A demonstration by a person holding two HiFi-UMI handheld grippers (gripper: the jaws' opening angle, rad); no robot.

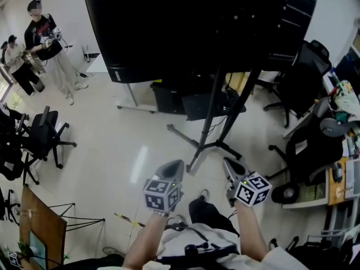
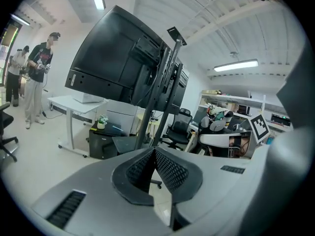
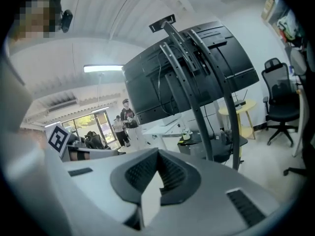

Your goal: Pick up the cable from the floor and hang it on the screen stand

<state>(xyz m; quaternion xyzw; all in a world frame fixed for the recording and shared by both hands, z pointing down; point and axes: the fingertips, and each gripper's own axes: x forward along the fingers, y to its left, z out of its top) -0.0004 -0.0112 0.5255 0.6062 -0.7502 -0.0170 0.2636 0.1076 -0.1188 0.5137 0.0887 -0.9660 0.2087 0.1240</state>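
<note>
Fingers (image 2: 170, 170) of the left gripper (image 1: 175, 165) are pressed together on nothing, and those of the right gripper (image 1: 226, 162) meet the same way (image 3: 172, 173), so we hold no cable in either hand. We cannot pick the cable out for certain. One thin yellow-and-dark strand (image 1: 128, 220) lies on the floor (image 1: 124, 145), below and to the left of the left gripper in the head view, so nearer our body than the fingertips. Its long axis runs across us, dipping slightly to the right, and the left hand is the nearer one to it. Thin dark leads (image 1: 209, 129) also hang by the post of the stand (image 1: 212, 108), under the screen (image 1: 197, 27), closer to the right gripper. We judge the scene fits either a cable lying on the floor or one already draped on the stand. Both forearms (image 1: 147, 238) reach forward side by side, grippers tipped a little below level and aimed at the stand's foot.
</note>
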